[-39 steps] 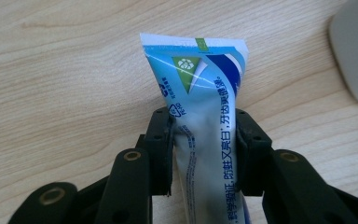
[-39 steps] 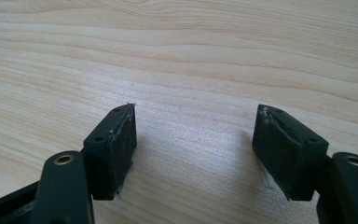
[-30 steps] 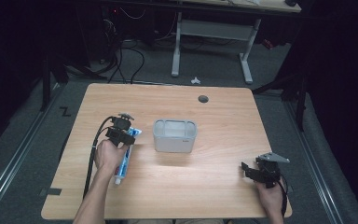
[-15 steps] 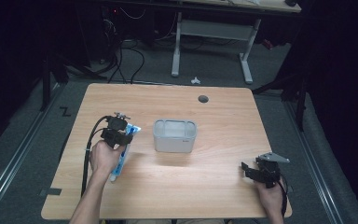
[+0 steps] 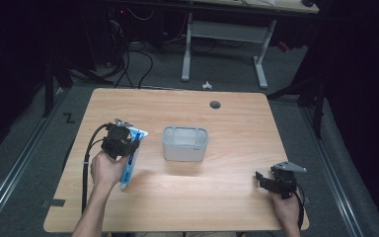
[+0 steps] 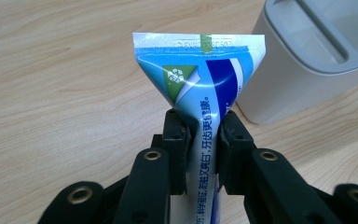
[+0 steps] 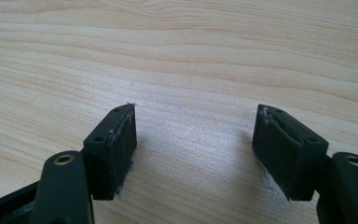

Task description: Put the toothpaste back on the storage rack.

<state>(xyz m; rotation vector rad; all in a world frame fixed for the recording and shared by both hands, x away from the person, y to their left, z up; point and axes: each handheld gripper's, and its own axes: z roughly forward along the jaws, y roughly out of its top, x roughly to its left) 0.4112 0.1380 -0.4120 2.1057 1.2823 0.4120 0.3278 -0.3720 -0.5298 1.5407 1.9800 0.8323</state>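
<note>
The left gripper (image 5: 128,140) pinched a blue and white toothpaste tube (image 6: 200,100) between its jaws, which had just been closing on it. The tube hung tilted over the left half of the wooden table (image 5: 227,207), its crimped end toward the far edge, just beside the grey rectangular container (image 5: 184,144) at the middle. The right gripper (image 5: 265,178) rested near the right front corner, jaws spread with bare wood between them.

Both forearms are showing bare, no sleeves. The left gripper (image 6: 196,133) is wearing matte black jaws with brass-ringed screw holes, a black cable looping off at 7 o'clock. The right gripper (image 5: 264,178) is carrying a grey three-cornered plate.
</note>
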